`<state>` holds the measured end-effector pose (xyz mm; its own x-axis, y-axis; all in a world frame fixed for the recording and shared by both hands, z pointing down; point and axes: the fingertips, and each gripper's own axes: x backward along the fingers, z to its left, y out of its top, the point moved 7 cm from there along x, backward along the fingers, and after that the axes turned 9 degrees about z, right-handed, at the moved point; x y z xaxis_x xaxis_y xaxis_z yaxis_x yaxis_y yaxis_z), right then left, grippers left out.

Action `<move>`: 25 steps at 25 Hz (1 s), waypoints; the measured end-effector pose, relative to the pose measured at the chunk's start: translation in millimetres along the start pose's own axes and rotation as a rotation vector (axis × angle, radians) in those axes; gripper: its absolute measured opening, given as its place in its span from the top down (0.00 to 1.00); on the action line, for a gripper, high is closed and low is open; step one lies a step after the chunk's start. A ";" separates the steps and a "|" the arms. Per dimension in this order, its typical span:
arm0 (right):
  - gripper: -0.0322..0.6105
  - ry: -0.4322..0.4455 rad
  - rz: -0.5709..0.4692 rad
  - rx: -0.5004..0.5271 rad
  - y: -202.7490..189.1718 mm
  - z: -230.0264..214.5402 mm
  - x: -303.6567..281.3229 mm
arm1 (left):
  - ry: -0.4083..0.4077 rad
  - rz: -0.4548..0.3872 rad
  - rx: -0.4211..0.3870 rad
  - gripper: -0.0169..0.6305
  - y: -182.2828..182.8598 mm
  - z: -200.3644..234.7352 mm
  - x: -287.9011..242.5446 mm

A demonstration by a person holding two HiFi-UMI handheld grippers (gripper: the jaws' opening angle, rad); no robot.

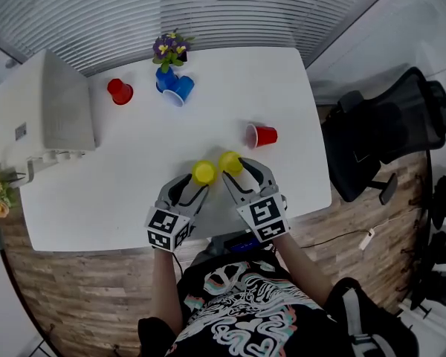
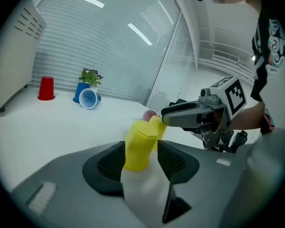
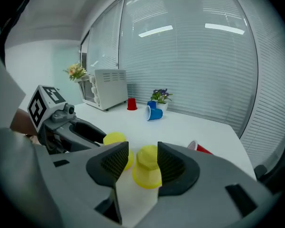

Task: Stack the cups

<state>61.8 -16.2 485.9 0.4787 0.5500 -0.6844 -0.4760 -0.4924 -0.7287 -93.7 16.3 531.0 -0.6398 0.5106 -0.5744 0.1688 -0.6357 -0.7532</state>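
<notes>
Both grippers angle down over the white table's [image 1: 134, 199] near edge, tips almost meeting. Left gripper [image 1: 198, 184] clamps an upside-down yellow cup [image 1: 204, 172]; right gripper [image 1: 236, 169] clamps a second yellow cup [image 1: 230, 162] just beside it. A red cup [image 1: 262, 135] lies on its side further right. Another red cup [image 1: 120, 91], a blue cup [image 1: 179, 90] and a plant [image 1: 171, 49] sit near the blinds [image 1: 208, 6].

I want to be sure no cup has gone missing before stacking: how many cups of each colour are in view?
Yellow cups: 2
Red cups: 2
Blue cup: 1
Total: 5 cups, not counting the blue flowerpot.
</notes>
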 end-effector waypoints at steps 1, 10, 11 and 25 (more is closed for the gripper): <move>0.65 0.014 0.013 -0.003 -3.2 -0.9 -3.2 | -0.003 0.001 0.002 0.65 0.4 -0.4 -2.5; 0.67 0.061 0.004 -0.012 -8.9 6.0 -1.8 | 0.002 -0.015 0.015 0.65 4.7 2.2 -11.4; 0.67 0.063 -0.002 -0.016 -9.0 5.2 -0.9 | 0.002 -0.023 0.019 0.65 5.6 2.7 -10.8; 0.67 0.092 -0.048 -0.080 -9.9 -18.1 7.5 | -0.028 -0.081 0.035 0.61 30.9 18.7 5.2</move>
<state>83.4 -19.5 487.5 0.5670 0.5122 -0.6451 -0.3919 -0.5212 -0.7582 -105.8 -11.6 510.7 -0.6708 0.5453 -0.5027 0.0894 -0.6134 -0.7847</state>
